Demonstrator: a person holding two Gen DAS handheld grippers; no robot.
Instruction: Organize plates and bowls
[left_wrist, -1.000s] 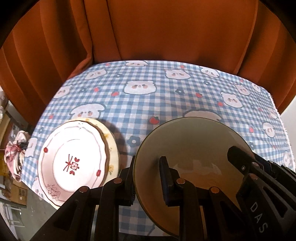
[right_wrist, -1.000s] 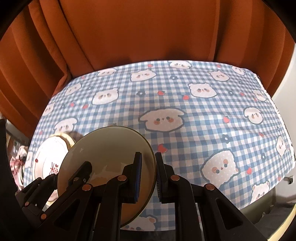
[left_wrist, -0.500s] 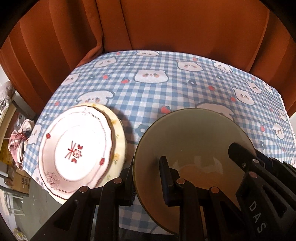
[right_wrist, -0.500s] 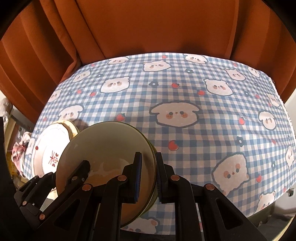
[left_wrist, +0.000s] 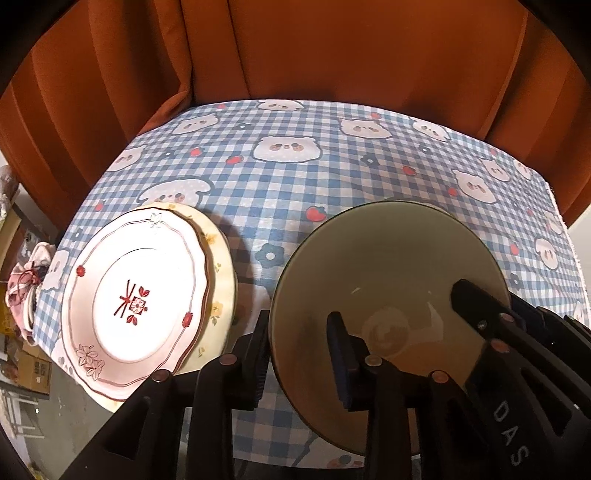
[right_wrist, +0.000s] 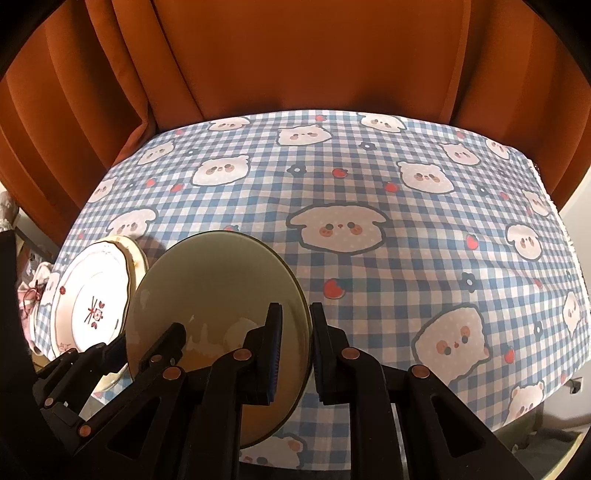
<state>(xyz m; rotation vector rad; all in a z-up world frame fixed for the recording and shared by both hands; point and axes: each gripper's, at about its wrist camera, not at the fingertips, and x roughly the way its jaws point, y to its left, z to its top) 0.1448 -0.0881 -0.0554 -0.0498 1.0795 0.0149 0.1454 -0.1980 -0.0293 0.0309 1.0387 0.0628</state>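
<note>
Your olive bowl (left_wrist: 388, 273) sits near the table's (right_wrist: 406, 177) front edge, just right of the 2 stacked plates (left_wrist: 136, 295) at its front-left corner. Your left gripper (left_wrist: 299, 354), clamped a second ago, is now opening off the rim; the right gripper (right_wrist: 295, 354) still straddles the opposite rim, barely loosened. Placement looks done.

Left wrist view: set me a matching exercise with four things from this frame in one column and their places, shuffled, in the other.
Things:
1. round olive-green bowl
2. pink scalloped plate with a red motif
3. cream plate with yellow flowers
4. orange curtain

Places:
A. underneath another plate
B. behind the blue checked tablecloth
C. top of the stack, left side
D. right of the plates, nearest the camera

Pairs: 1-D, 2-C, 3-A, 4-B
</note>
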